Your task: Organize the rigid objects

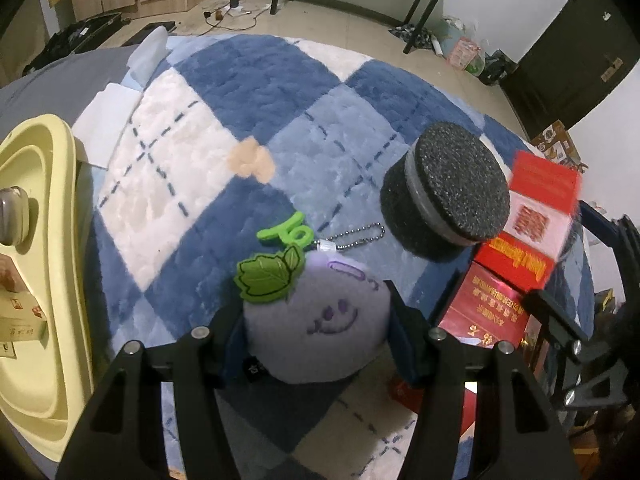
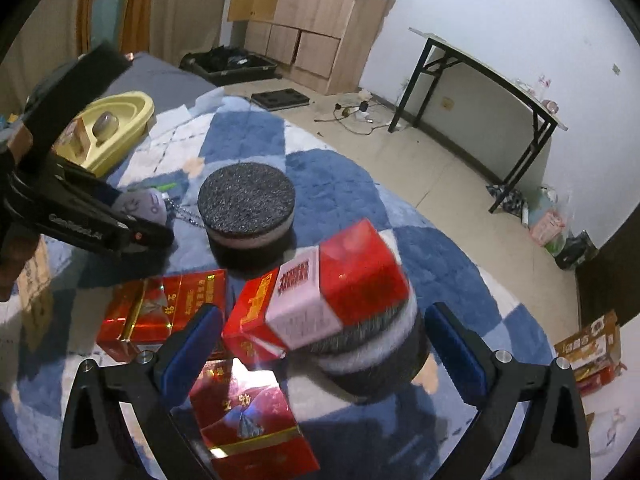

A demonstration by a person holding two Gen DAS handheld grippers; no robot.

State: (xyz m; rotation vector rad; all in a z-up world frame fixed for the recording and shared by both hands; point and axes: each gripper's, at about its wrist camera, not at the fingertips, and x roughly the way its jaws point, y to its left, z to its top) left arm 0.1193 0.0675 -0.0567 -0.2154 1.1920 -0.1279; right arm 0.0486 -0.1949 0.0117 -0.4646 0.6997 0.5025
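My left gripper (image 1: 316, 328) is shut on a purple plush toy (image 1: 316, 320) with a green leaf and bead chain, just above the rug. A black round sponge (image 1: 448, 188) stands to its right; it also shows in the right wrist view (image 2: 246, 200). A red and white box (image 2: 320, 284) lies tilted and blurred on a second round sponge (image 2: 376, 352) between the wide-apart fingers of my right gripper (image 2: 324, 340), which is open. Red boxes (image 2: 160, 304) lie flat on the rug at left and below (image 2: 244, 412).
A yellow tray (image 1: 36, 280) holding small items sits on the left, also in the right wrist view (image 2: 120, 112). The blue and white checked rug (image 1: 256, 92) covers the work area. A black table (image 2: 480, 76), wooden cabinets and floor clutter are beyond.
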